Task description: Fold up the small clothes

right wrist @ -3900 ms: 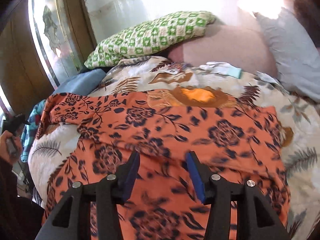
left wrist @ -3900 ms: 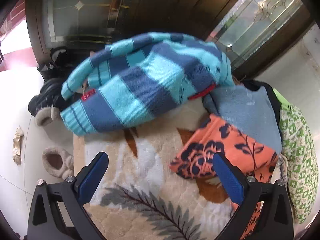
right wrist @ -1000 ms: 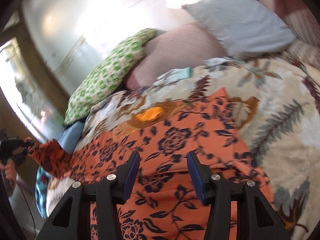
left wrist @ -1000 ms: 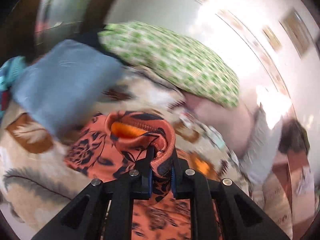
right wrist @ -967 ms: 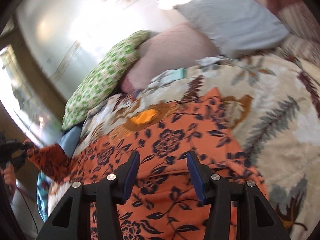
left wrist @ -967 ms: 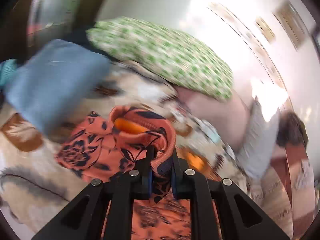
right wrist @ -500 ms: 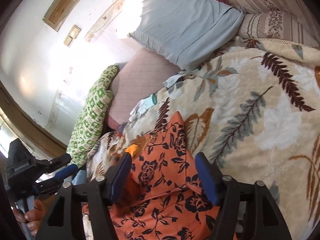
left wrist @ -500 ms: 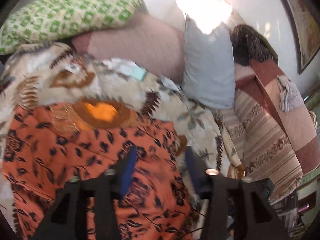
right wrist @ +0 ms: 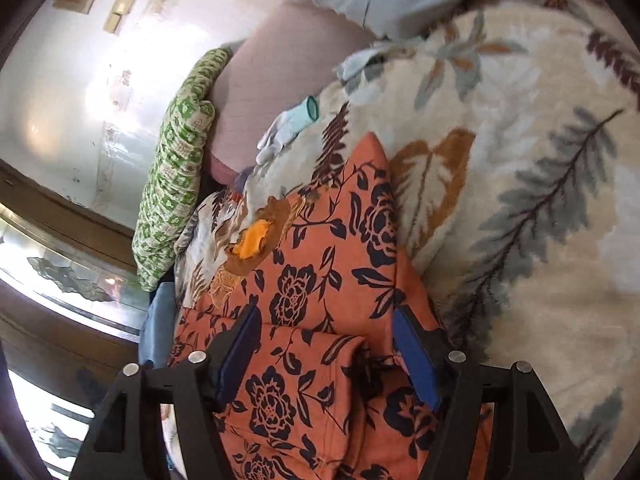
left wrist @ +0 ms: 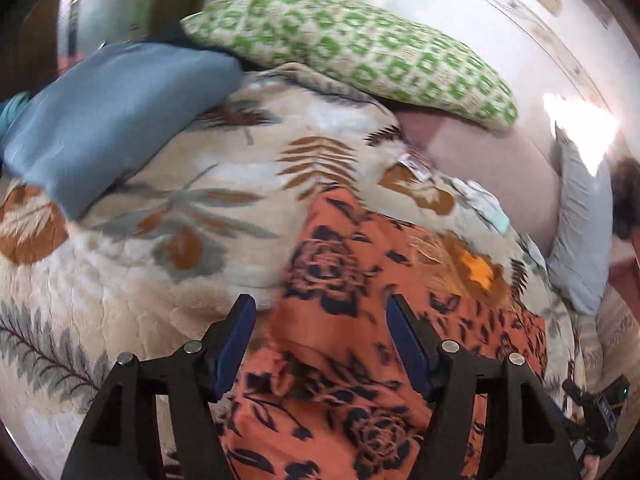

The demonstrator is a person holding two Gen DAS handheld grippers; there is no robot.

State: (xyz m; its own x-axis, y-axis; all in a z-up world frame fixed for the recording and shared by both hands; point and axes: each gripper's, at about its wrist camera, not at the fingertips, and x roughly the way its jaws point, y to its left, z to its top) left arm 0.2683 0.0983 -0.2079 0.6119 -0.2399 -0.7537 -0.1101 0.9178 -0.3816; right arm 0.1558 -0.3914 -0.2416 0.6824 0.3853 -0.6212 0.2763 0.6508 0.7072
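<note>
Nearest in the left wrist view: left claw (left wrist: 320, 344) spread wide, blue pads clear of cloth, poised over the orange cotton garment with dark navy flower print (left wrist: 360, 340). In the right wrist view: right claw (right wrist: 326, 350) likewise spread, straddling a doubled layer of the same orange garment (right wrist: 320, 288) without pinching it.

Garment lying flat on the cream plush bed blanket with grey and rust leaf pattern (left wrist: 160, 240), folded into a narrow strip, long left edge straight, far corner pointing toward the pillows. Bare blanket left of the garment in the left wrist view and right of it in the right wrist view; ample free surface on both sides.

Beyond the garment: pale blue glove (right wrist: 288, 124) on the blanket. Up-left of the garment: folded blue-grey cloth (left wrist: 104, 120). Farther back: green-and-cream checked pillow (left wrist: 352, 52), dusty pink cushion (left wrist: 492, 172), pale grey pillow (left wrist: 580, 232) against the wall.

Against one second ago: left claw no longer clamped on the garment's lifted edge; cloth let go and laid down, fold completed.
</note>
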